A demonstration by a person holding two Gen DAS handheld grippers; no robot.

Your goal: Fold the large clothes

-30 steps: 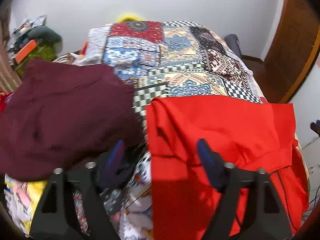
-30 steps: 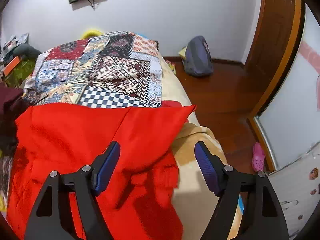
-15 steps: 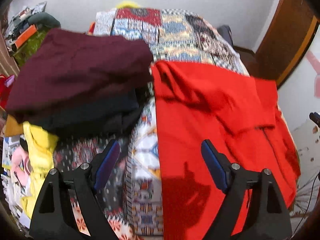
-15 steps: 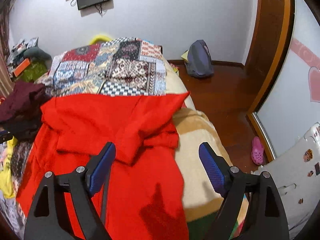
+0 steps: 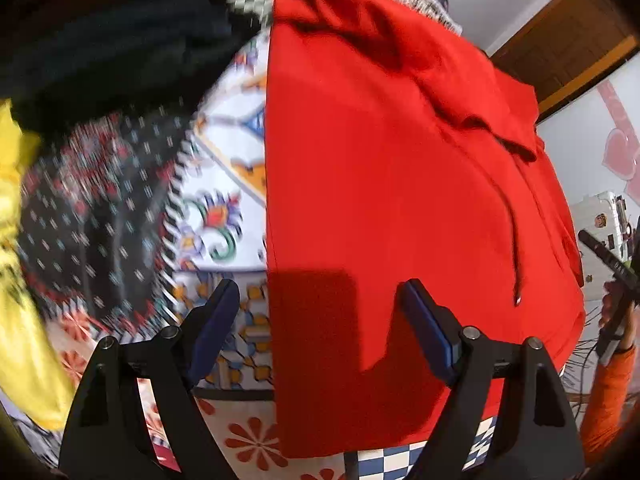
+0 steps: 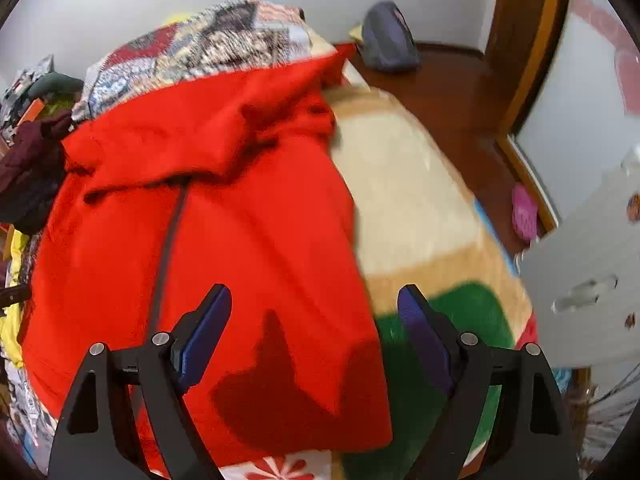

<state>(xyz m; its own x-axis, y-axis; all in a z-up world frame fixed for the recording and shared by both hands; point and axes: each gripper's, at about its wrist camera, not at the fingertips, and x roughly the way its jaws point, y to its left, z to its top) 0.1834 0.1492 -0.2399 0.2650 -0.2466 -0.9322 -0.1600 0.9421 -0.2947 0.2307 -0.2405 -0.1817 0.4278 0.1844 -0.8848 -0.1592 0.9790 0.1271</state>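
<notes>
A red hoodie (image 5: 384, 184) lay spread flat on a bed, on a patterned quilt (image 5: 218, 208), with its hood at the far end and its hem at the near edge. The left gripper (image 5: 318, 320) hovered above the near left part of the hoodie, jaws wide apart and holding nothing; its left finger was over the quilt, its right finger over the red cloth. The right gripper (image 6: 314, 320) hung above the hoodie's near right edge, jaws likewise apart and empty. To the right of the hoodie lay a beige and green blanket (image 6: 416, 208). A pile of dark clothes (image 5: 104, 52) sat at the far left, with a yellow garment (image 5: 16, 264) left of the quilt.
</notes>
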